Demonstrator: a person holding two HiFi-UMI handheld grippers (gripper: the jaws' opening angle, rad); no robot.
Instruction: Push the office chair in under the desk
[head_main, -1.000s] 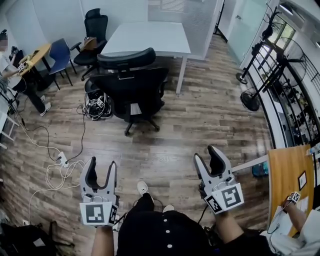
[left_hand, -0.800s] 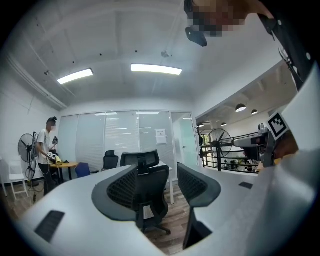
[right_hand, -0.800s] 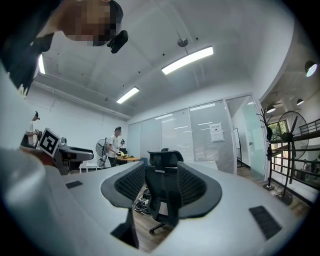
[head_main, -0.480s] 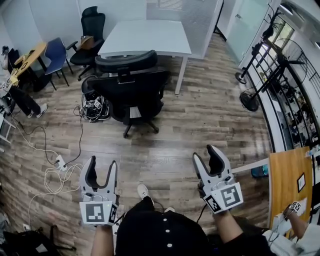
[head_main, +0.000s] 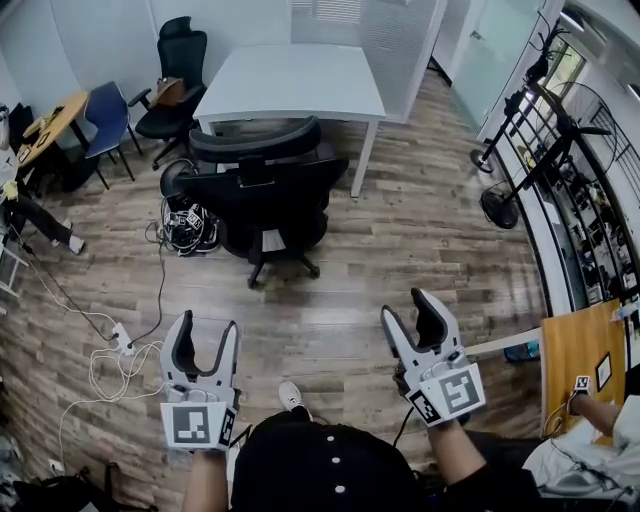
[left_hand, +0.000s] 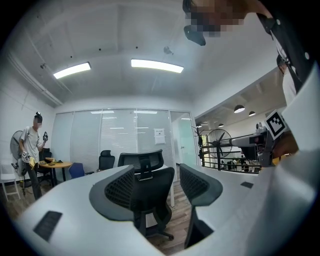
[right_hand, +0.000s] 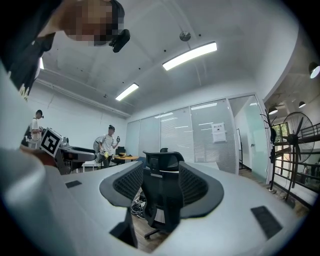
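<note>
The office chair (head_main: 262, 195) stands on the floor at the near edge of the white worktop (head_main: 290, 80). Its backrest faces the person and its headrest is level with that edge. It appears not yet pushed in. The backrest runs left to right, parallel to the worktop edge, so the push is judged to go straight toward the far side.

Left gripper (head_main: 206, 328): jaws wide, just been opening, nothing between them. Right gripper (head_main: 410, 308): same condition. Both are well apart from the chair, which lies ahead and slightly left. The left gripper is the nearer.
</note>
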